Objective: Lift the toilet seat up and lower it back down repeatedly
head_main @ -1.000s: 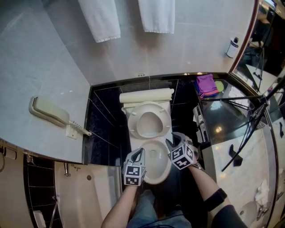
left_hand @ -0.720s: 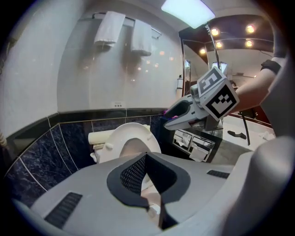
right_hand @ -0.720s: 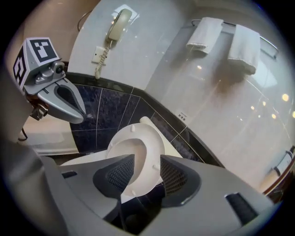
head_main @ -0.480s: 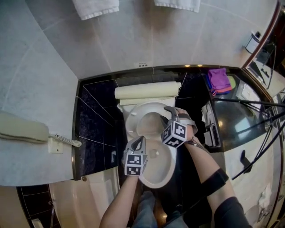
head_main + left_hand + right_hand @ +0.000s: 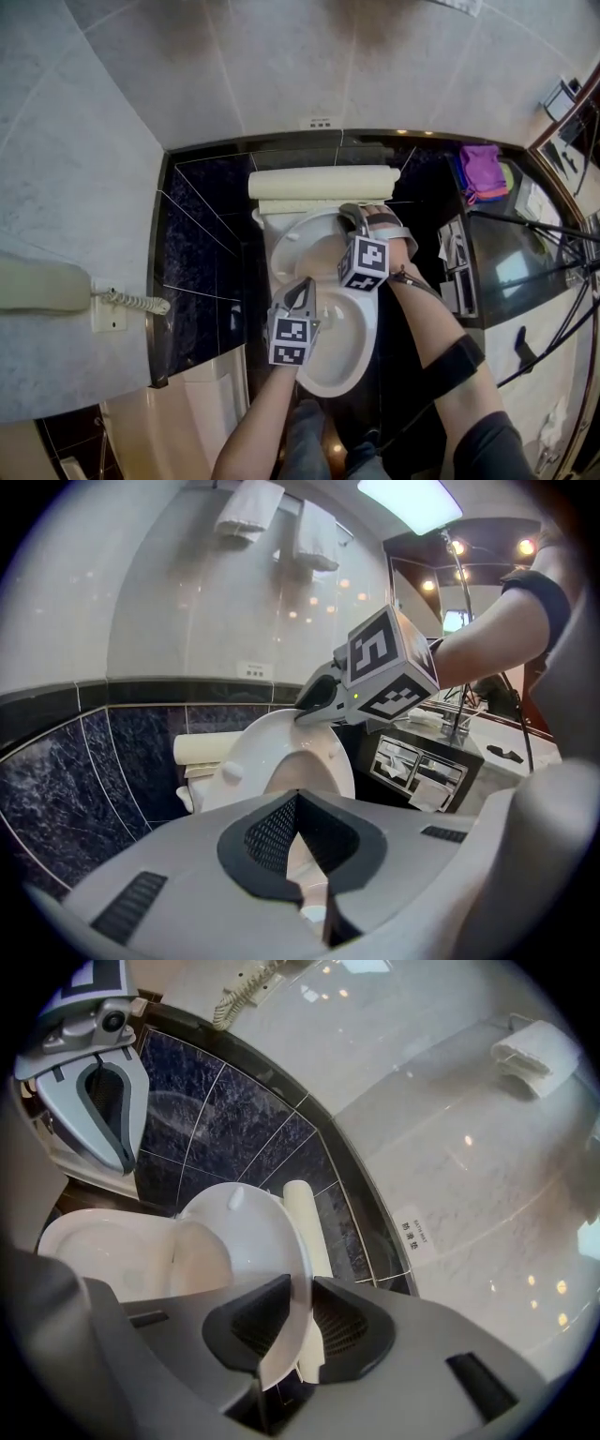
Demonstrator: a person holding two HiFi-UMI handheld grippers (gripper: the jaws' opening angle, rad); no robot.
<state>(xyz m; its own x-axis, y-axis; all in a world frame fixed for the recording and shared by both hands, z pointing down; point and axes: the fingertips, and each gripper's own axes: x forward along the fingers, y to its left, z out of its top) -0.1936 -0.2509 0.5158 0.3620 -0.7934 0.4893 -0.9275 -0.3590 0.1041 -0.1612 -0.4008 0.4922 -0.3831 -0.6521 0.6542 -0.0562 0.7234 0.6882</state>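
Note:
The white toilet seat (image 5: pixel 284 246) stands raised and tilted over the bowl (image 5: pixel 342 349). My right gripper (image 5: pixel 354 214) is at the seat's top edge. Its jaws have just been closing. In the right gripper view the seat's rim (image 5: pixel 253 1241) runs between the pads of the right gripper (image 5: pixel 300 1312), which press on it from both sides. My left gripper (image 5: pixel 302 286) hangs shut and empty over the bowl's left rim. In the left gripper view the left gripper (image 5: pixel 298 799) points at the seat (image 5: pixel 272 752), with the right gripper (image 5: pixel 314 700) above it.
A cream lid (image 5: pixel 323 181) leans behind the seat against the dark tiled wall (image 5: pixel 202 244). A wall phone (image 5: pixel 47 286) hangs at the left, with a bathtub (image 5: pixel 187 422) below it. A control panel (image 5: pixel 459 262), a purple cloth (image 5: pixel 483 169) and tripod legs are at the right.
My right gripper rose from beside the bowl to the seat's top edge, rolled, and closed on it. The left gripper sank a little toward the bowl.

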